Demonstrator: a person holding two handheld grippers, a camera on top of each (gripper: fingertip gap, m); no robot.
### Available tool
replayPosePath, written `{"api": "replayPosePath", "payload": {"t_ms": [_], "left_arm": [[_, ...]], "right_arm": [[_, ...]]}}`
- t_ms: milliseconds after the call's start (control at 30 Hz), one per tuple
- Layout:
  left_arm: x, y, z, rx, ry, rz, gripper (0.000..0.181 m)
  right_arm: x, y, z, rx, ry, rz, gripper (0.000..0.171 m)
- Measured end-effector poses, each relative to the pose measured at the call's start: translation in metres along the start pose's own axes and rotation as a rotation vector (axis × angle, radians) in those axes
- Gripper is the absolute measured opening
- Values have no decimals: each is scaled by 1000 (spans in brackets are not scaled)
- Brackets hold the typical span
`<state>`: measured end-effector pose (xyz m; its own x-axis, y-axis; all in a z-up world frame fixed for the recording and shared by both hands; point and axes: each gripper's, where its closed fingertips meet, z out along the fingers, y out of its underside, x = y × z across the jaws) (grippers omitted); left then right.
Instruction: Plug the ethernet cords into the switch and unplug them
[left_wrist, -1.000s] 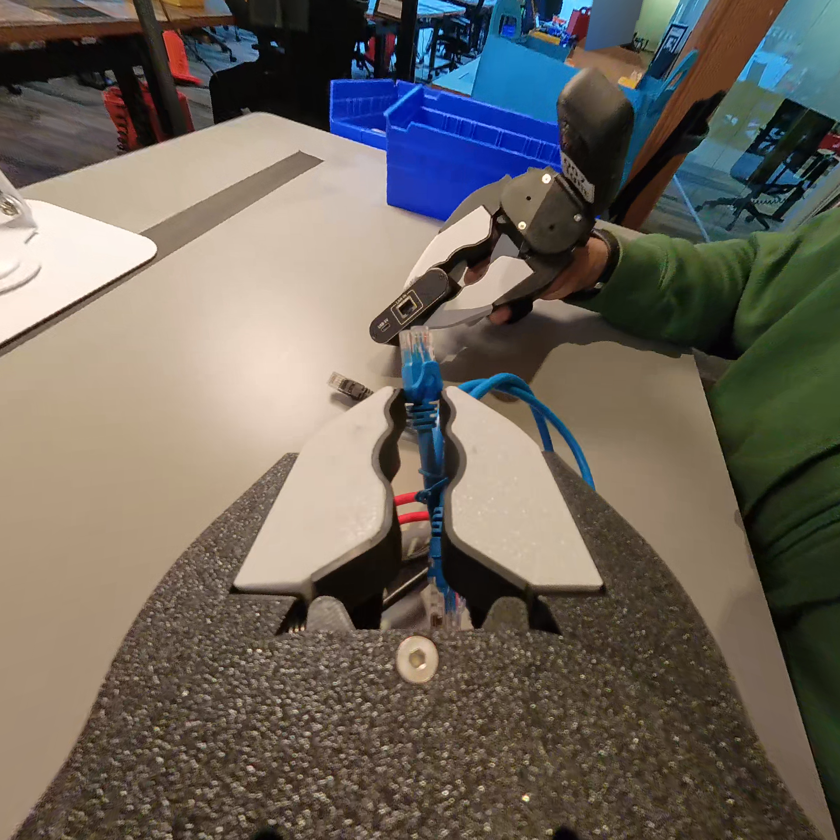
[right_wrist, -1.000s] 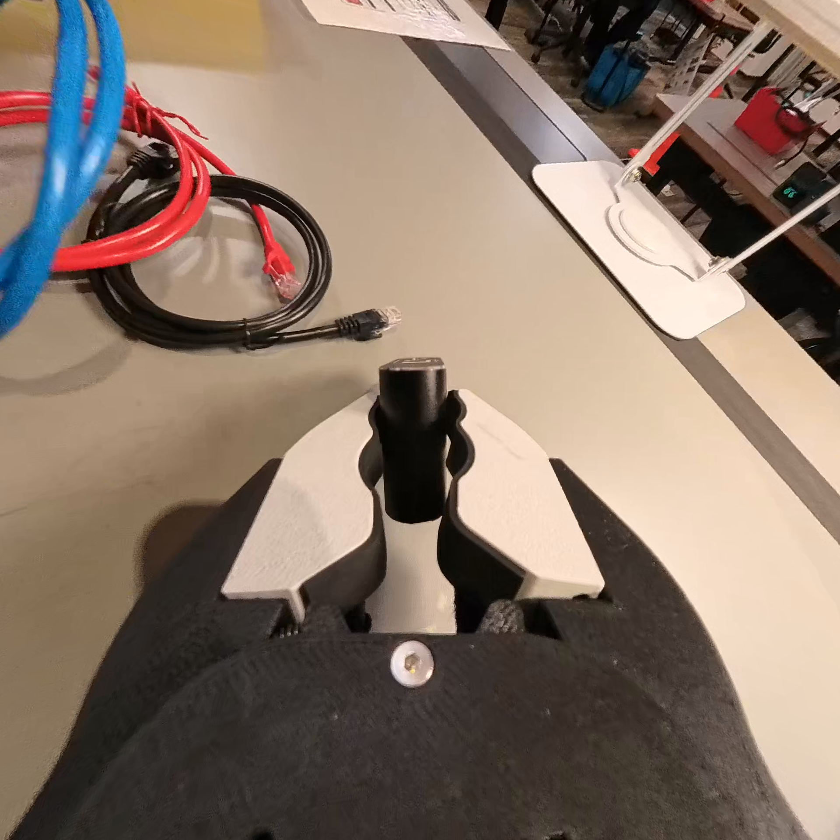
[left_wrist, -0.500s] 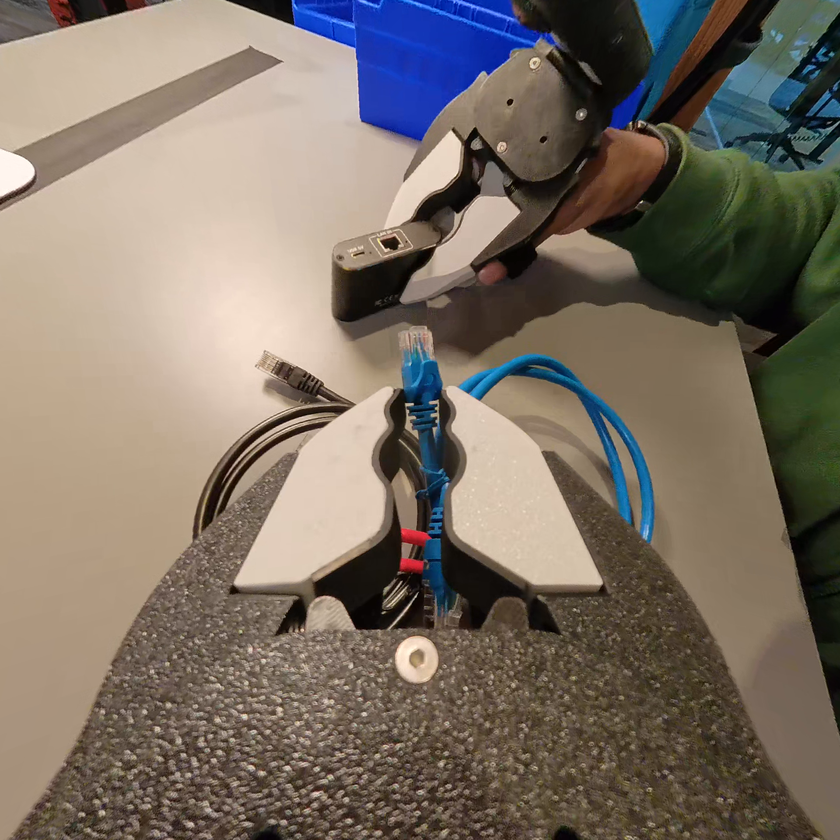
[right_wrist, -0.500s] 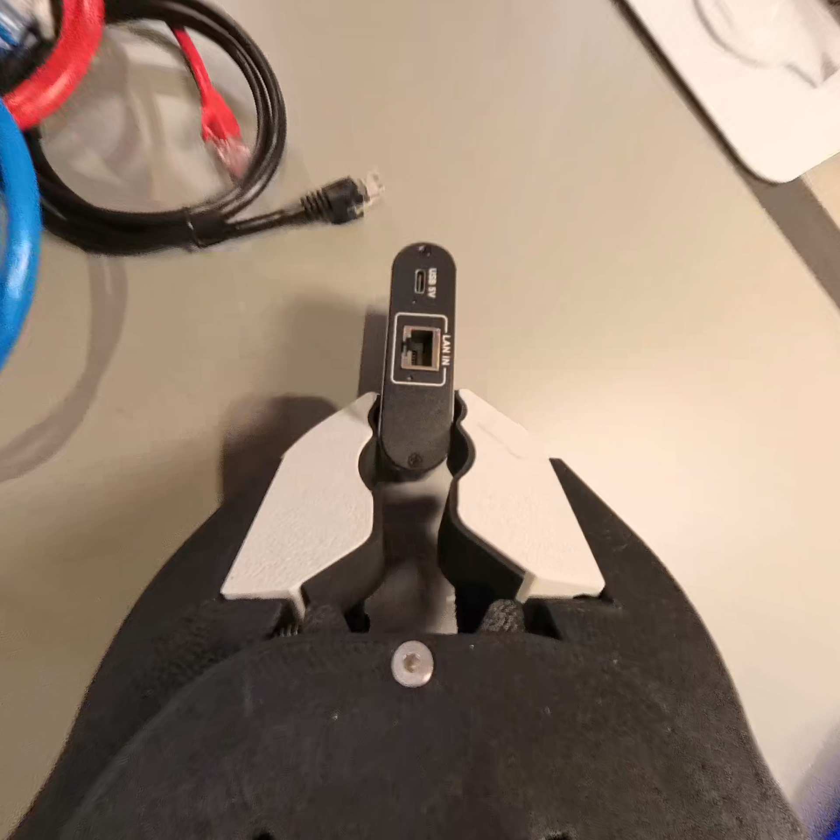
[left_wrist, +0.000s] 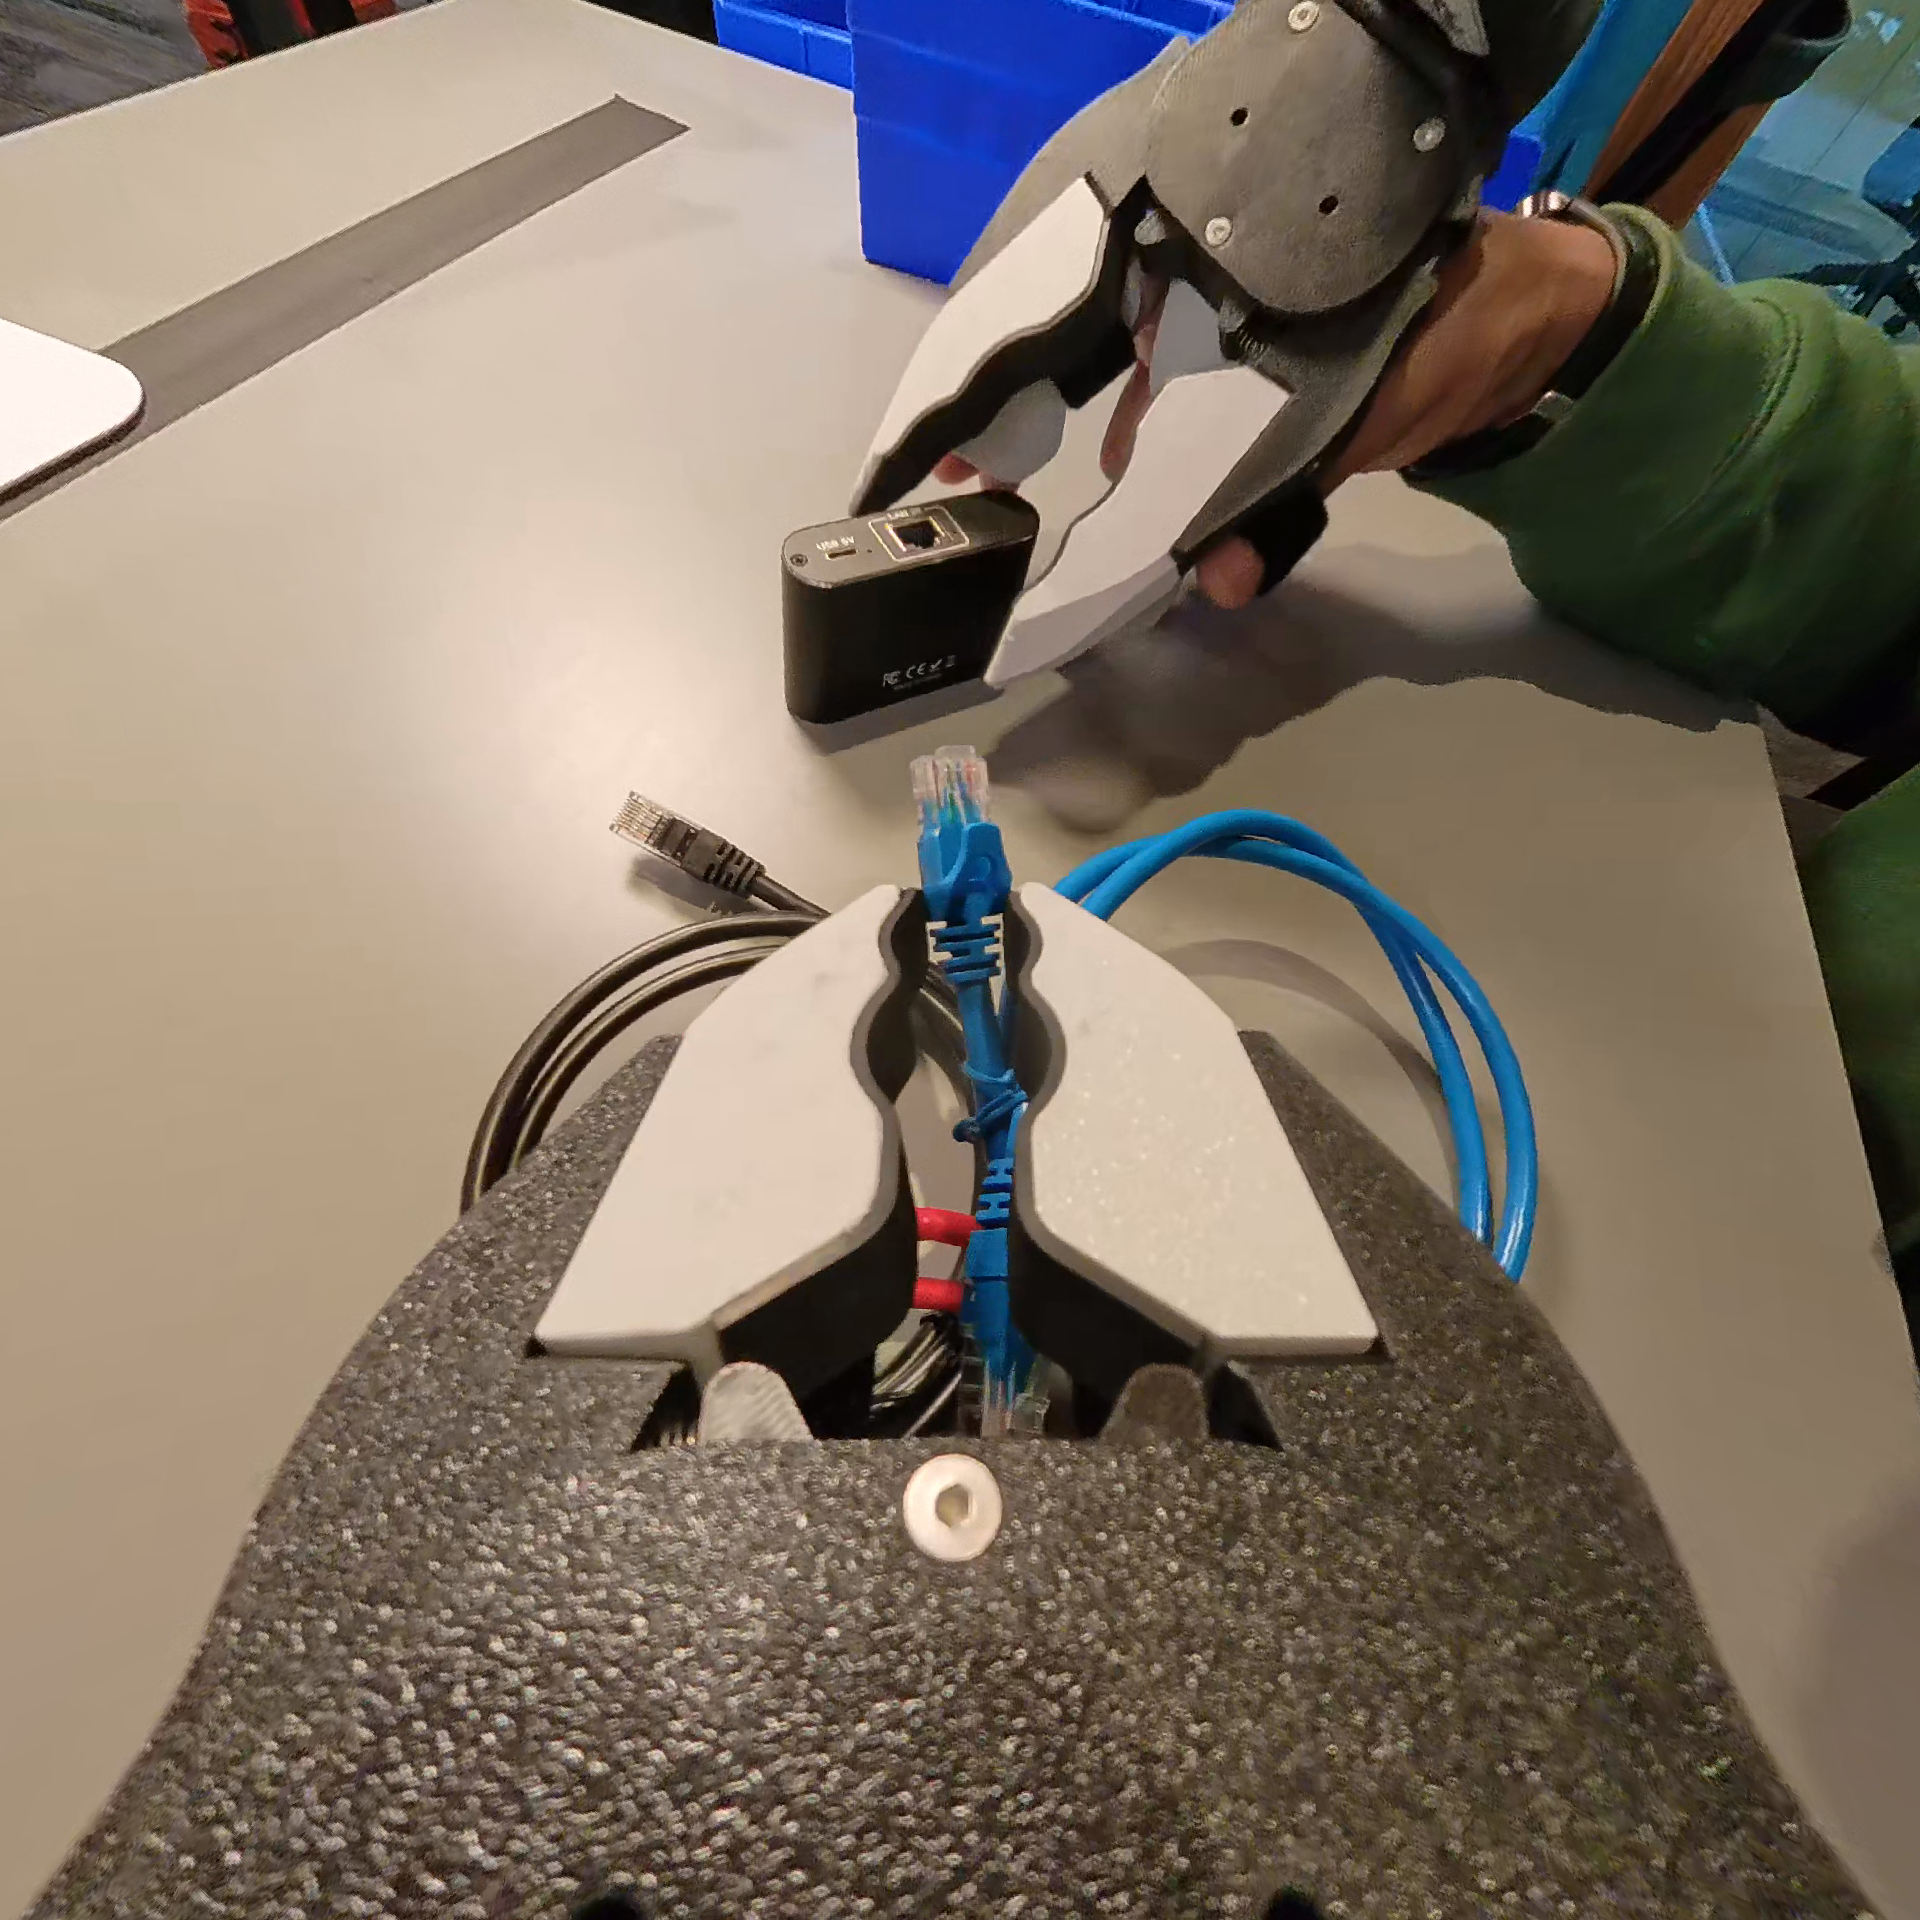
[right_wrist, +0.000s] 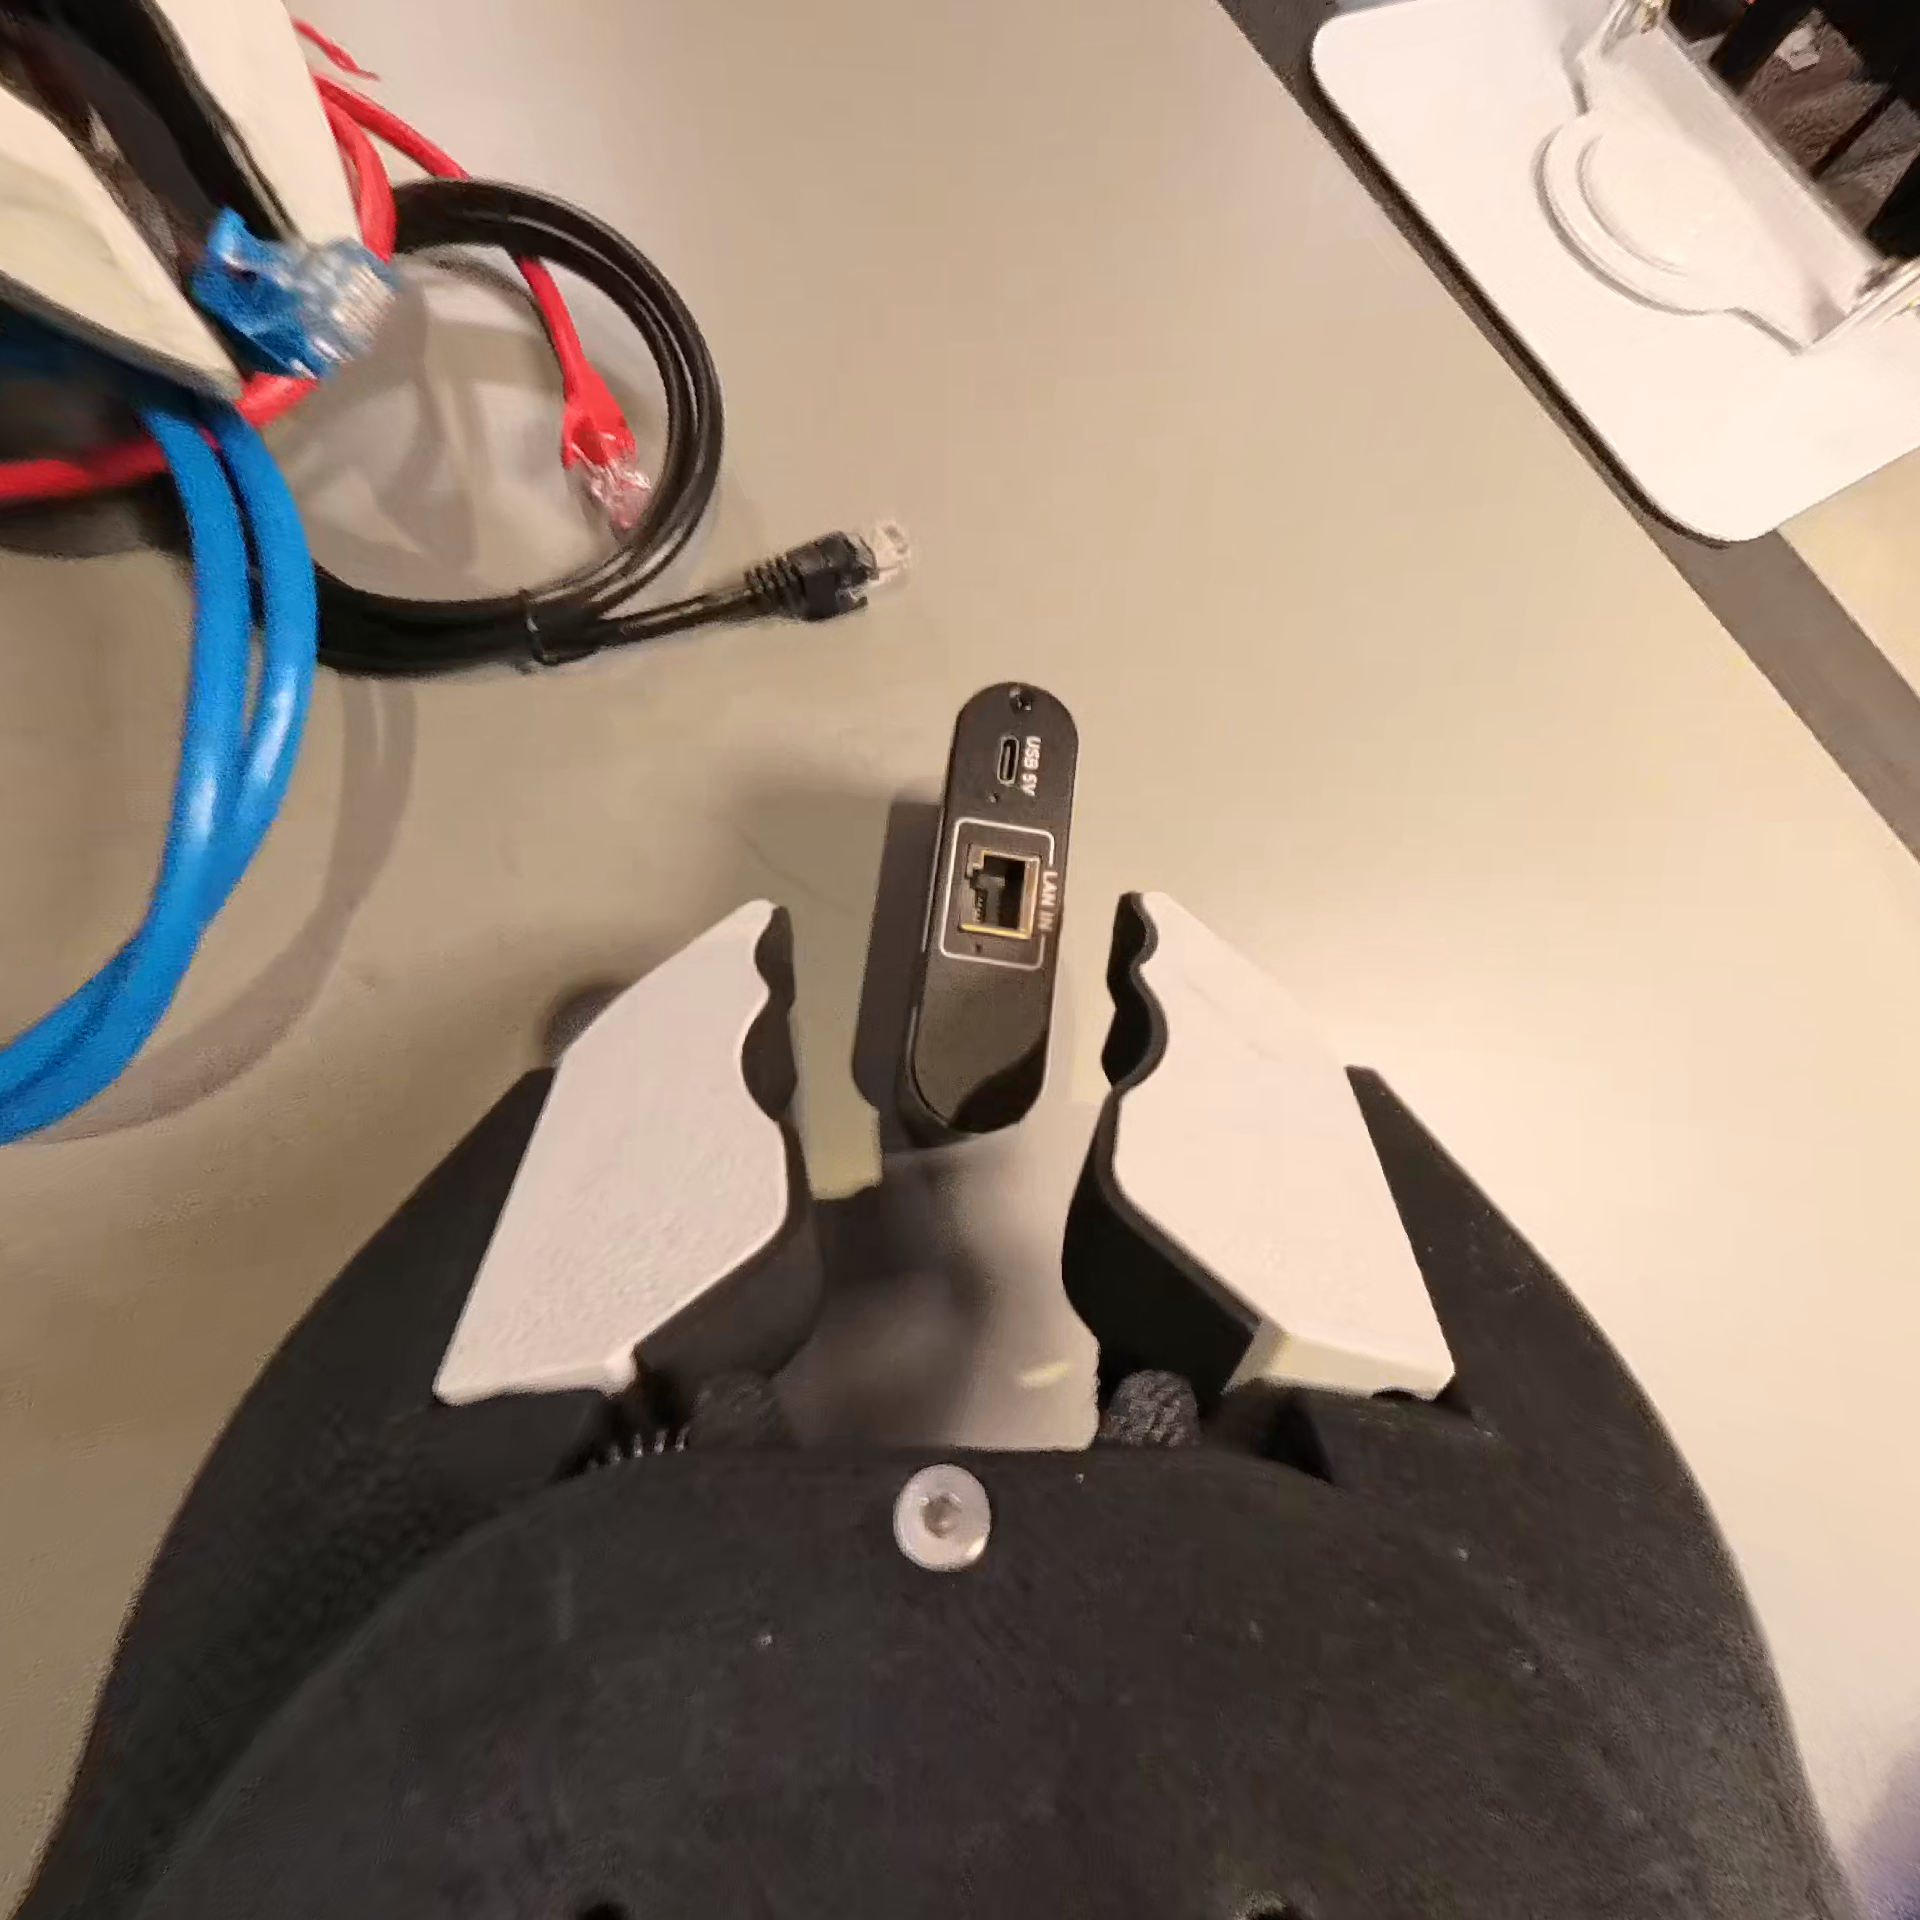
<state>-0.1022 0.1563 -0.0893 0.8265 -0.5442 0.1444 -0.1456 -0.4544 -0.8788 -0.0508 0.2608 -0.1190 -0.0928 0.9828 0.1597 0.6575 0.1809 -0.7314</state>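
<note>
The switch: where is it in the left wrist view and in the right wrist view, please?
Left wrist view: the switch stands on the table above centre, beyond the blue plug.
Right wrist view: the switch is at centre, between the open tongs.
Shared landmark: the black plug lying on the table.

The switch (right_wrist: 997, 914) is black with white markings. One cord (left_wrist: 961, 862) is blue with a clear plug, another (right_wrist: 592, 416) red, a third (right_wrist: 665, 416) black. The grey table (left_wrist: 312, 623) has a darker grey strip. The bins (left_wrist: 935, 125) are blue, the sleeve (left_wrist: 1714, 468) green.
</note>
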Motion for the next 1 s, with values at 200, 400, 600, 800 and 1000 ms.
{"api": "replayPosePath", "payload": {"t_ms": [200, 400, 600, 800, 1000], "left_arm": [[-3, -1, 2, 2, -53, 32, 14], [-13, -10, -4, 43, -155, 82, 14], [-18, -14, -4, 84, -213, 103, 14], [-20, -12, 1, 93, -235, 106, 14], [-21, -14, 1, 106, -254, 121, 14]], "right_arm": [[6, 21, 17, -147, 128, -118, 30], [9, 8, 13, -56, 88, 54, 29], [7, -34, -2, 268, -112, 413, 29], [-2, -74, -22, 580, -421, 756, 29], [-7, -93, -36, 784, -644, 948, 29]]}}
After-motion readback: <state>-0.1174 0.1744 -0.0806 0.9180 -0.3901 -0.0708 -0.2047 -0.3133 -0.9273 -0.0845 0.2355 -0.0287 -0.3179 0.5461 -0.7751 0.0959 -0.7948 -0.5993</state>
